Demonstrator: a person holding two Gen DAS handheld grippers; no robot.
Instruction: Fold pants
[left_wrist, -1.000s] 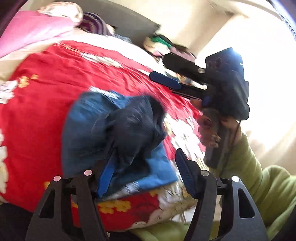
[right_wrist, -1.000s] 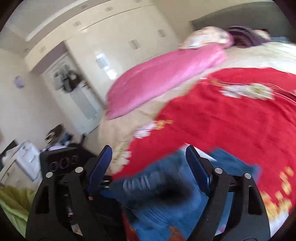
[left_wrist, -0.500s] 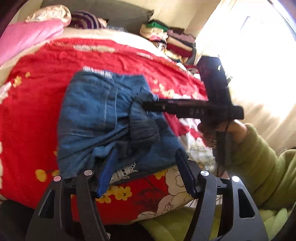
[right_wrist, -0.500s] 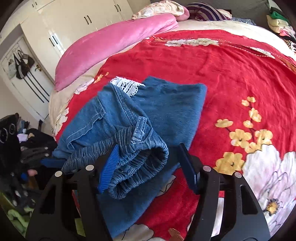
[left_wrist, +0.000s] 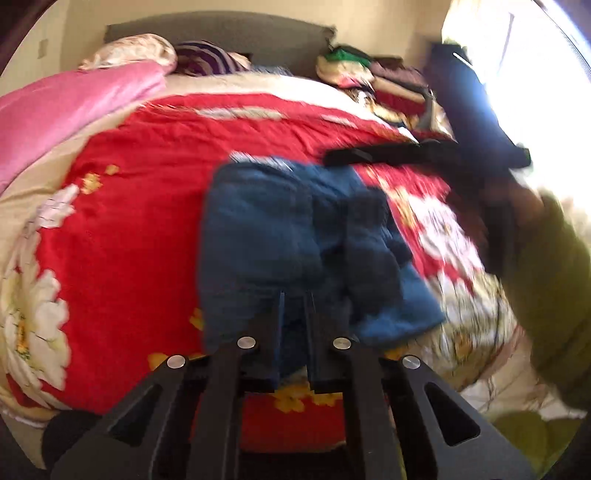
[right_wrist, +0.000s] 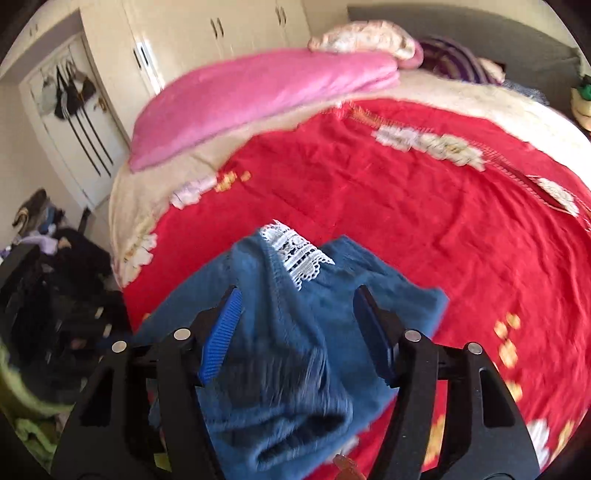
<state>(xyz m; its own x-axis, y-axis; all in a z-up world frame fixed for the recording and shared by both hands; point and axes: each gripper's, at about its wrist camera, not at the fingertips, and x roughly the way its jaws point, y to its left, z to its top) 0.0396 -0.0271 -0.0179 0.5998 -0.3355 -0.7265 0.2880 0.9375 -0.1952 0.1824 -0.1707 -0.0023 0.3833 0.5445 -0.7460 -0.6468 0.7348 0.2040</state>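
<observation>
Surface: Bed (right_wrist: 424, 192) covered by a red flowered blanket (left_wrist: 147, 206); a pink quilt (right_wrist: 258, 92) is laid along the far edge, and white cupboards (right_wrist: 207, 40) are seen behind it.
Pants: blue pants (left_wrist: 280, 236) are lying bunched near the front edge of the bed, partly folded over, with a strip of white lace (right_wrist: 295, 254) showing at the far end and the gathered waistband (right_wrist: 295, 424) rolled up at the near end.
Left gripper (left_wrist: 294, 310): clenched, with the near edge of the pants pinched between its fingers.
Right gripper (right_wrist: 295, 339): released; its fingers are set either side of the waistband, which is not seen to be pressed. In the left view it is carried by a hand with a green sleeve (left_wrist: 546, 280), blurred.
Step in hand: judged to be the taking hold of the near end before a fold is made; the pants are not yet squared.
Next move: the right gripper would have to be closed on the waistband, so that both corners can be lifted together and carried toward the lace end.
Care: the rolled waistband should be flattened first, or the fold is likely to be lumpy.
</observation>
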